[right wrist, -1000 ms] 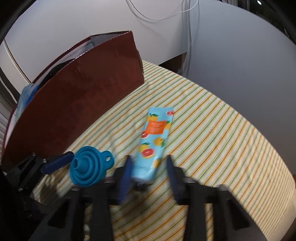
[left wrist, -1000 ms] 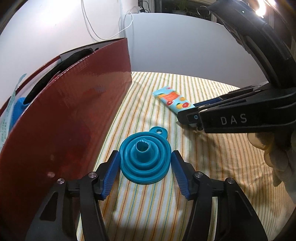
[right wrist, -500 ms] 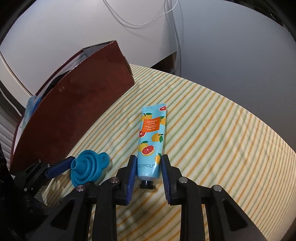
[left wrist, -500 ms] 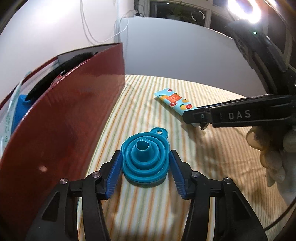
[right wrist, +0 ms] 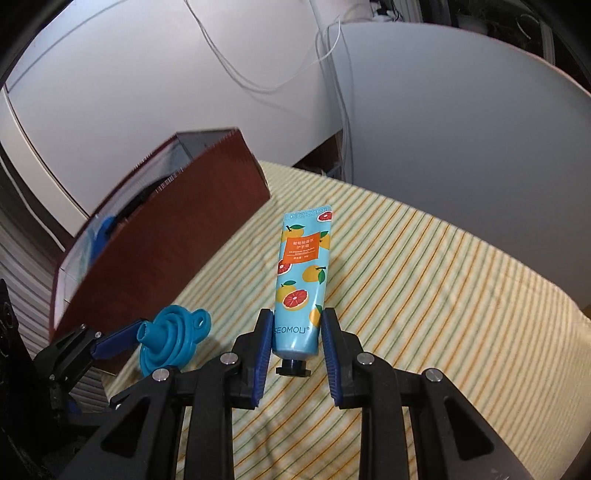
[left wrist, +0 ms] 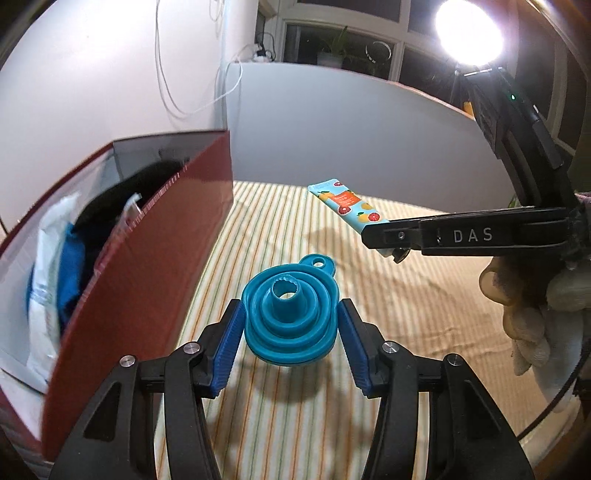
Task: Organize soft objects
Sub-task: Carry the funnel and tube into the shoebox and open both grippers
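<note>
Now both my tongs have lifted their things off the striped bench (left wrist: 424,317). My left tongs (left wrist: 291,325) squeeze the blue funnel (left wrist: 290,312), and my right tongs (right wrist: 294,341) pinch the fruit tube (right wrist: 301,280) near its cap. A second ago both lay flat. Next stop, I think, is the red box (left wrist: 155,258).

White letters "DAS" stand on the right gripper (left wrist: 399,254), and the fruit-printed tube (right wrist: 301,284) reads what looks like "SEOMOU" near its cap.

Striped cloth (left wrist: 424,306), bright lamp (left wrist: 468,29)
</note>
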Demonstrator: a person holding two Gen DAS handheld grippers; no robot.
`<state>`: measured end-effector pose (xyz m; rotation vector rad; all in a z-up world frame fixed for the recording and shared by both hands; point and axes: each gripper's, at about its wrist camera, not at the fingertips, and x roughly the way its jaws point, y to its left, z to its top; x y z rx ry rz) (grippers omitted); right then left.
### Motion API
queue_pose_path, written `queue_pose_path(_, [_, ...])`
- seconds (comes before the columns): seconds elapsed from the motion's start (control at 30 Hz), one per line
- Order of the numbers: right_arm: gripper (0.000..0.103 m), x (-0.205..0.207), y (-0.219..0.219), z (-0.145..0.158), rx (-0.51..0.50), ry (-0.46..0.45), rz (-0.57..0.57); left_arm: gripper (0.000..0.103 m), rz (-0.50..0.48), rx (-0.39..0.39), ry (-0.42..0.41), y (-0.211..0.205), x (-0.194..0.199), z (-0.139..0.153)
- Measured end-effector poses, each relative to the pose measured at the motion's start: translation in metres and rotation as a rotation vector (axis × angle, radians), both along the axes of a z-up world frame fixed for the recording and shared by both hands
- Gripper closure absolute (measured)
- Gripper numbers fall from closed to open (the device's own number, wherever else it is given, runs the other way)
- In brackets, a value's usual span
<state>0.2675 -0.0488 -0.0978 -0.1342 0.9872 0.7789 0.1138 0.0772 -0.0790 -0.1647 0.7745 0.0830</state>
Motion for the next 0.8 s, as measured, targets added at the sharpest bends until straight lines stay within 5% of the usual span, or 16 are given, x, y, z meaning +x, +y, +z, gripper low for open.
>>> queue_pose_path(0.23, [0.079,-0.011,0.008,0.044,0.052,-0.051,0.009,0.052,-0.011,-0.006,-0.079,0.013,-0.024,0.042])
queue_pose_path(0.47, [0.079,-0.019,0.052,0.078,0.074,-0.087,0.079,0.052,0.081,0.012,-0.145,0.066,-0.06,0.076])
queue_pose_path(0.8, [0.079,-0.029,0.142,0.087,0.084,-0.05,0.183,0.052,0.278,0.109,-0.124,0.145,-0.105,0.077])
